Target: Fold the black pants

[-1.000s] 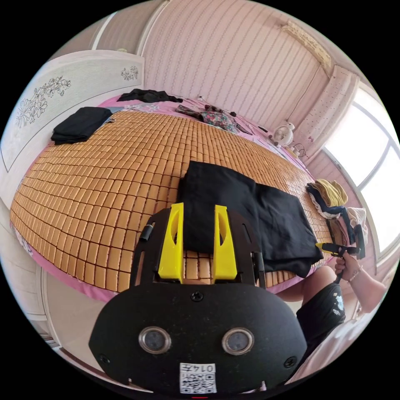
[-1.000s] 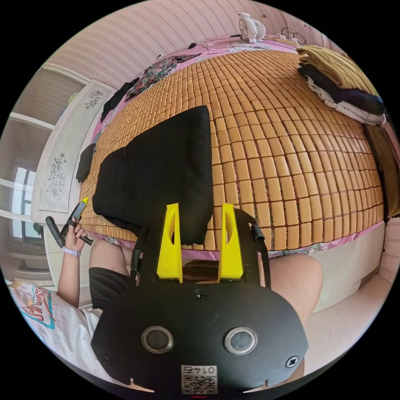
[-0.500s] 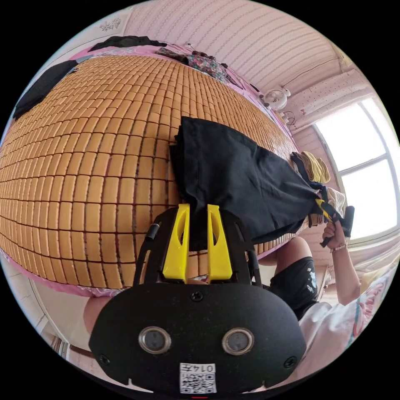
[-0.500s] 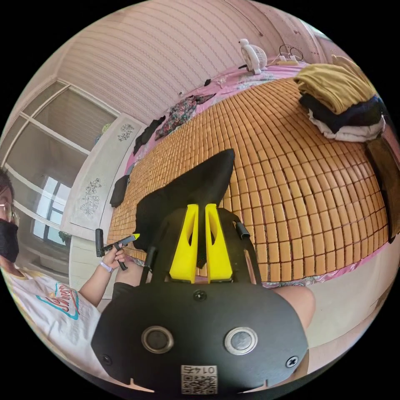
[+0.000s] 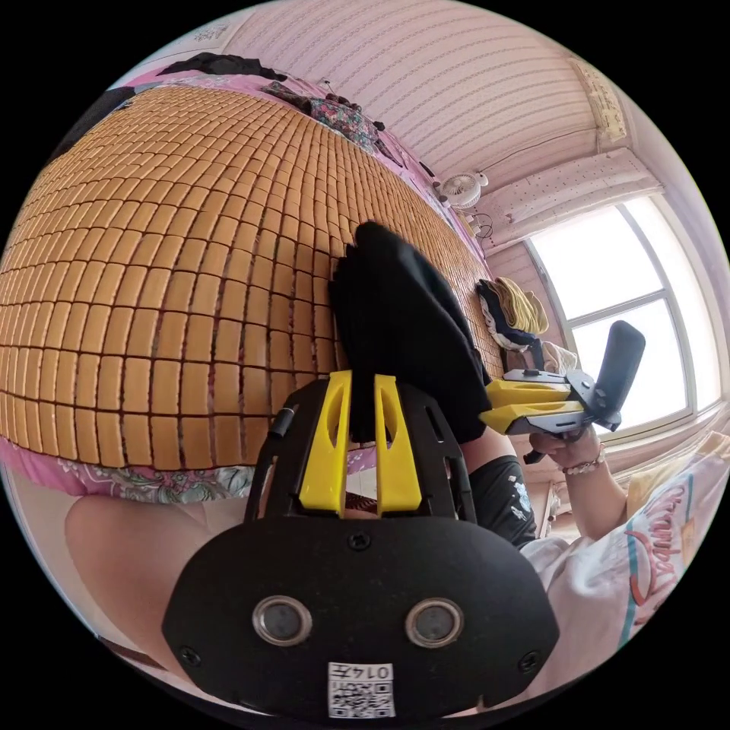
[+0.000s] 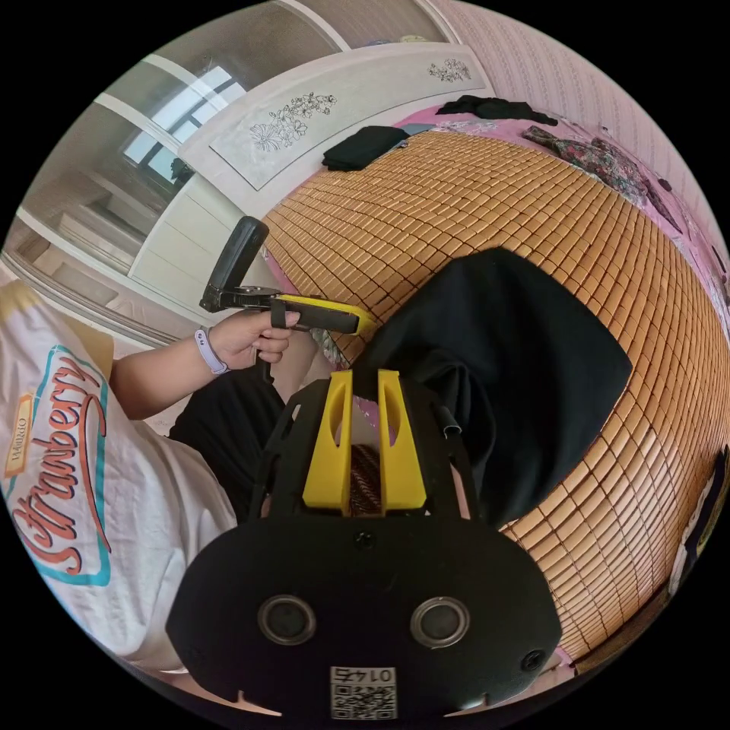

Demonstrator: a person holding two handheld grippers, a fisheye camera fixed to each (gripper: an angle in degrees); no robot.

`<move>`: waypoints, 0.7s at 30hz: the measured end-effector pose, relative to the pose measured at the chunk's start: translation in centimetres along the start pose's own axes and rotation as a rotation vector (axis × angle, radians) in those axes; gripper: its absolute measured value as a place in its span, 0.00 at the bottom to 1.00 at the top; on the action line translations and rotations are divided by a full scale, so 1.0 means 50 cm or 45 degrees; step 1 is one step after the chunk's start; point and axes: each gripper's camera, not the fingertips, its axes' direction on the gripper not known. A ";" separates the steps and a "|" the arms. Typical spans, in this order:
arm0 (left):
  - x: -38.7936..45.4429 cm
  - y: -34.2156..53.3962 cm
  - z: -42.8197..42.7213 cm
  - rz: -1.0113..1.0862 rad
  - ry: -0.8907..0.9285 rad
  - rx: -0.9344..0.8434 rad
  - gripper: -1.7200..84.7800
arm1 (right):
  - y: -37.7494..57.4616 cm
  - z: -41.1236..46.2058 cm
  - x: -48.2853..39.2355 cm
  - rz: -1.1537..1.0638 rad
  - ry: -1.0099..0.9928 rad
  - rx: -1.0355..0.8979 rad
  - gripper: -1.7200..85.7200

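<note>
Evidently mid-fold — both left gripper [image 5: 359, 391] and right gripper [image 6: 363, 388] pinch black pants [image 6: 525, 357] between narrowed jaws, next laying that edge forward.

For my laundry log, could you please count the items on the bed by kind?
Black garments: 3 (black pants, folded black garment, crumpled black garment)
Floral garment: 1
Clothes stack: 1
Fan: 1
Total: 6
</note>
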 end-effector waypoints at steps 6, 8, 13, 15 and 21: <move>0.020 0.015 -0.059 0.003 0.009 0.117 0.08 | 0.060 -0.055 0.041 0.191 -0.049 0.144 0.11; 0.052 -0.006 -0.047 0.033 0.032 0.142 0.09 | 0.073 -0.070 0.039 0.202 0.020 0.181 0.12; 0.126 -0.038 0.007 0.180 -0.039 0.069 0.11 | 0.073 -0.037 0.033 0.195 0.088 0.125 0.07; 0.147 -0.032 0.025 0.232 -0.096 0.023 0.11 | 0.064 0.014 0.014 0.126 0.004 0.003 0.05; 0.139 0.019 0.087 0.282 -0.402 -0.161 0.10 | 0.065 0.130 -0.070 -0.066 -0.026 -0.286 0.03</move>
